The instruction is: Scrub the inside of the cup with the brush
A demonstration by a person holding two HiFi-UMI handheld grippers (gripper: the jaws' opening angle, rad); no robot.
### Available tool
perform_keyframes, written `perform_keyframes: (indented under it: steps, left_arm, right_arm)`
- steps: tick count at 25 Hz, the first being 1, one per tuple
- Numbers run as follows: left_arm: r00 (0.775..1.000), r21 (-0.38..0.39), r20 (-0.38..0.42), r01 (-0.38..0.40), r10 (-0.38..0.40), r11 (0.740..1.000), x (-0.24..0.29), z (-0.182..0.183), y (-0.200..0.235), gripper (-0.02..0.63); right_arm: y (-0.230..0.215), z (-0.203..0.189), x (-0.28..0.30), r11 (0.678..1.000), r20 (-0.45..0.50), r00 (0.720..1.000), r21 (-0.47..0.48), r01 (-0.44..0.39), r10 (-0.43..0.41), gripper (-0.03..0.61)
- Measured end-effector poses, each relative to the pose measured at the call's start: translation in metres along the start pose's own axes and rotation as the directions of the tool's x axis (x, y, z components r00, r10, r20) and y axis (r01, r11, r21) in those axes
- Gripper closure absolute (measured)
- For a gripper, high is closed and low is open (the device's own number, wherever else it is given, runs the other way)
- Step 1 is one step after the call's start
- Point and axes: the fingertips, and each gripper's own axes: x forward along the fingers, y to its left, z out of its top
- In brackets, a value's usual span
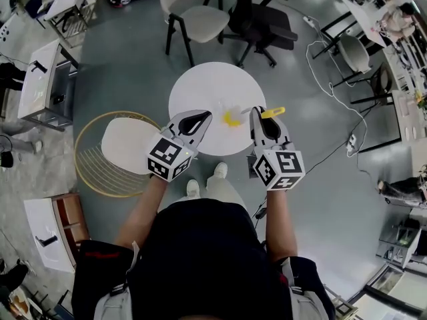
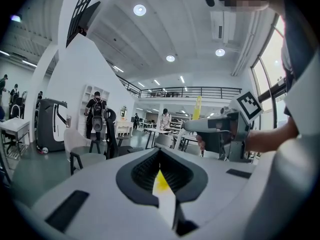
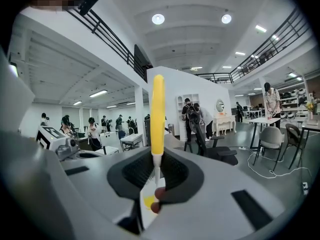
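Note:
On the round white table (image 1: 200, 89) stands a small clear cup (image 1: 231, 117) with yellow in its bottom. My left gripper (image 1: 204, 115) hovers just left of the cup with its jaws shut and nothing visibly pinched. In the left gripper view its closed jaws (image 2: 160, 153) leave a slit that shows the white tabletop and a yellow patch. My right gripper (image 1: 257, 112) is just right of the cup, shut on the brush (image 1: 273, 113). In the right gripper view the yellow handle (image 3: 157, 114) stands upright above the jaws (image 3: 156, 154), which clamp the brush's thin white neck.
A beige chair (image 1: 193, 15) and a black office chair (image 1: 263, 25) stand beyond the table. A gold wire stool with a white seat (image 1: 123, 145) sits left of it. Cables (image 1: 333, 92) trail over the floor at the right. Desks and people stand farther off.

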Motion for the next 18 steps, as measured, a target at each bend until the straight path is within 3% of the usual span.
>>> perform_keyframes:
  steps: [18]
  left_arm:
    - [0.999, -0.031, -0.041, -0.013, 0.012, 0.999, 0.048, -0.028, 0.017, 0.597]
  right_arm:
    - [-0.041, -0.013, 0.03, 0.999, -0.031, 0.999, 0.007, -0.033, 0.033, 0.529]
